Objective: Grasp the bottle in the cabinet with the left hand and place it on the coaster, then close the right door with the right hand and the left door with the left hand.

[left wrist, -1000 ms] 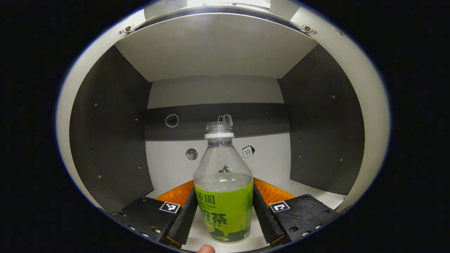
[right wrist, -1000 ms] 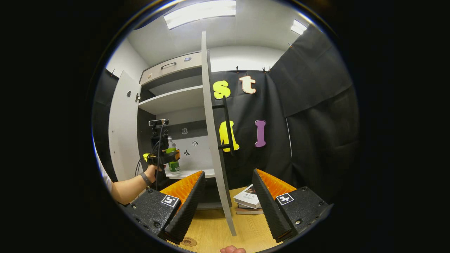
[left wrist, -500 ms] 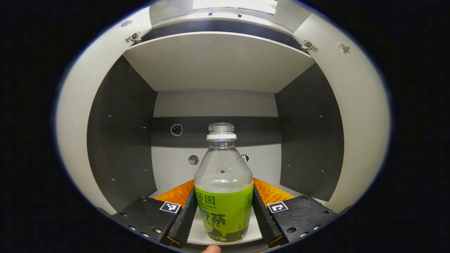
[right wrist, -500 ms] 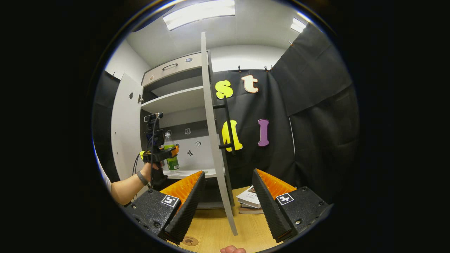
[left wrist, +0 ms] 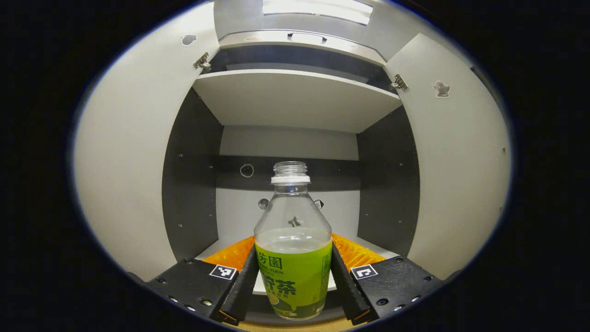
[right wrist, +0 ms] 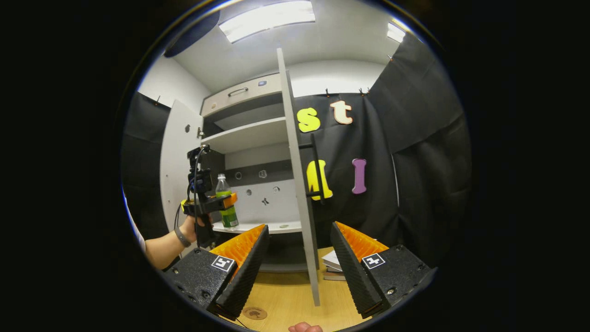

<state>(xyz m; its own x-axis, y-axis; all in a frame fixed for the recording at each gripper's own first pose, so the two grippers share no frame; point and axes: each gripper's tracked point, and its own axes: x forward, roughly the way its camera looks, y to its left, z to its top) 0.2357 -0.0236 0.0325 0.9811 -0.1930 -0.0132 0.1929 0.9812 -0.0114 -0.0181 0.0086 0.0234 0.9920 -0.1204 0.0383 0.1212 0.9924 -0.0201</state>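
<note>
Both views face the cabinet (left wrist: 295, 99), left apparently nearer.

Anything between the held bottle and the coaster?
Nothing visible. The left gripper holds the bottle in front of the cabinet shelf; the coaster lies lower on the table, with open space between.

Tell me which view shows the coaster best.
Right gripper view: the coaster lies on the wooden table, below the right gripper. Left gripper view gives only a sliver of table under the held bottle.
</note>
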